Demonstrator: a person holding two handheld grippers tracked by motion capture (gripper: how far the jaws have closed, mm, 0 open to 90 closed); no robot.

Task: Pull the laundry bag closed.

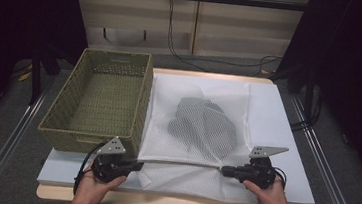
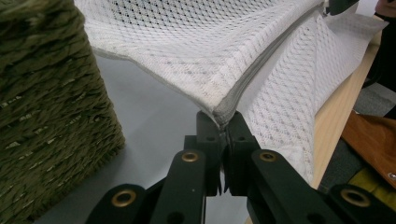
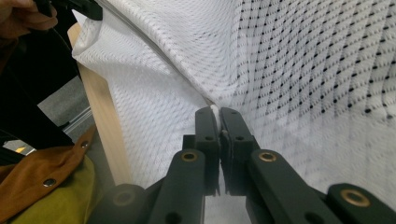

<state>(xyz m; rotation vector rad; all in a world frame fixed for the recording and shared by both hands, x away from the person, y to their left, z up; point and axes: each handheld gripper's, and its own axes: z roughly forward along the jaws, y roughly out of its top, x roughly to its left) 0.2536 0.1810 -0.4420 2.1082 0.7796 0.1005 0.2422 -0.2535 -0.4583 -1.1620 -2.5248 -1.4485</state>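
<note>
Both grippers are on the mesh laundry bag (image 1: pixel 195 118) at once, down at the near edge of the table (image 1: pixel 288 117). The left gripper (image 1: pixel 137 165) has its jaws pinched tight on the bag's near left corner, right where the grey seam (image 2: pixel 243 88) folds over, and the left gripper view shows the fabric lifting away from the jaw tips. The right gripper (image 1: pixel 223 170) is clamped on the same near edge farther right, with white mesh squeezed between its closed jaws in the right gripper view. Between the two, the edge runs taut and nearly straight across the table. The bag lies spread over the middle of the white table surface, something dark and crumpled (image 1: pixel 202 124) showing through the mesh inside it. Just to its left stands a green woven basket (image 1: pixel 62 115), its right wall touching the bag's left side. A hand (image 1: pixel 92 191) holds the left gripper, another hand (image 1: pixel 273 196) the right one
</note>
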